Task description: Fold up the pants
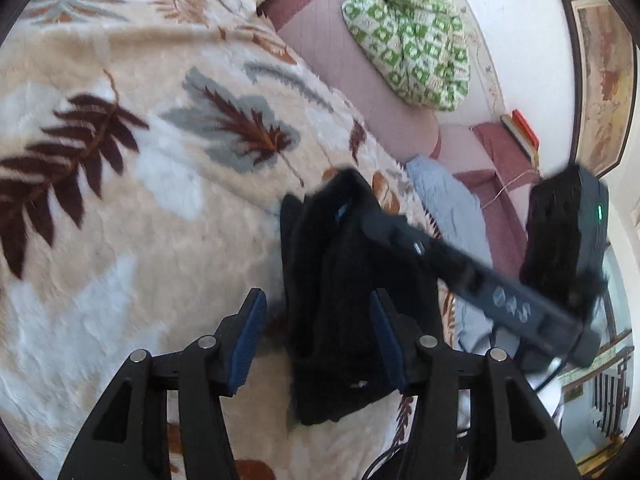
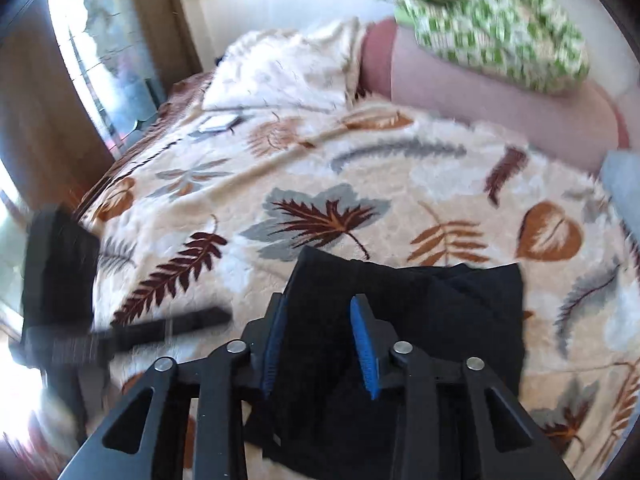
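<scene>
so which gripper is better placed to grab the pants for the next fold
Right, probably. The right gripper hangs open directly over the black pants, fabric between its pads; the left gripper is also open but straddles their edge.

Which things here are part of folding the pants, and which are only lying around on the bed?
Part of the job:
- black pants, folded on the blanket
- left gripper, open
- right gripper, open
- leaf-pattern blanket, the work surface

Just lying about:
- green patterned cloth
- pink bolster
- grey-blue towel
- books
</scene>
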The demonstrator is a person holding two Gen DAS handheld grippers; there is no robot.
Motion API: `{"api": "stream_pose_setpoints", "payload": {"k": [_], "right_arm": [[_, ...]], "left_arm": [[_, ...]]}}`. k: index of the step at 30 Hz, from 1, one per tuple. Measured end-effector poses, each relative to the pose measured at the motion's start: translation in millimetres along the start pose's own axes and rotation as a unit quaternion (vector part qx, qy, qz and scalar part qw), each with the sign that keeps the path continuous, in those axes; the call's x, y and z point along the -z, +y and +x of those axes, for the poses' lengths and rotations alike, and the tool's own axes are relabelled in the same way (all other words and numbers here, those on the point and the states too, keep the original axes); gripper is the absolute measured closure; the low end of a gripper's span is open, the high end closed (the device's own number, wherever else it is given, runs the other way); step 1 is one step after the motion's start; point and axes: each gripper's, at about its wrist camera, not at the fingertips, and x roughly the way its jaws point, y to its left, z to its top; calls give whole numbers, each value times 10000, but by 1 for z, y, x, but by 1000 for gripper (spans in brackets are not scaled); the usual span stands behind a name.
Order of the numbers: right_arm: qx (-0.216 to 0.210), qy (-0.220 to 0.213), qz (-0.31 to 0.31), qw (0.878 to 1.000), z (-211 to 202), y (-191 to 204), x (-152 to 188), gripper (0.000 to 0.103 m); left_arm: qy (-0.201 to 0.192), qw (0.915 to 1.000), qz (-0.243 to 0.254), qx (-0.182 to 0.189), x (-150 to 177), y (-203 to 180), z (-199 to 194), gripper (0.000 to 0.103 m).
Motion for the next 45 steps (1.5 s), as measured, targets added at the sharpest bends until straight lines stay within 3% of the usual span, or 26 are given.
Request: {"api": "stream_pose_setpoints", "payload": {"k": [2, 5, 9, 14, 19, 23, 29, 33, 36, 41, 45], "right_arm": [[36, 376, 63, 9993, 28, -3, -1, 69], [55, 506, 46, 9987, 52, -1, 1, 68], [47, 520, -111, 9986, 50, 9, 1, 51], [-219, 48, 102, 9997, 1, -2, -1, 51], [-103, -308, 513, 9982, -53, -52, 17, 35], [-26, -426, 1087, 9932, -78, -101, 46, 33], [-351, -484, 2010, 9778, -71, -149, 80, 29], [-412, -435, 2035, 9773, -58, -147, 88, 29], [-253, -330, 1811, 9826, -49, -137, 90, 29], [371, -317, 1385, 9892, -50, -137, 100, 29], [609, -171, 1606, 9850, -42, -163, 111, 29]], "left_arm": [[244, 9997, -66, -32, 12, 1, 16, 61], [171, 9990, 343, -234, 18, -13, 18, 61], [55, 9980, 566, -267, 22, -17, 20, 61], [-15, 9962, 820, -278, 26, -22, 19, 53], [52, 9990, 311, 308, 20, -12, 15, 41], [116, 9985, 33, 526, 17, -9, 14, 32], [240, 9994, 103, 211, 22, -27, 24, 28], [299, 9979, 528, -220, 36, -50, 31, 28], [275, 9934, 901, -657, 44, -64, 34, 28], [331, 9931, 792, -793, 41, -66, 31, 28], [371, 9907, 891, -959, 42, -71, 27, 28]]}}
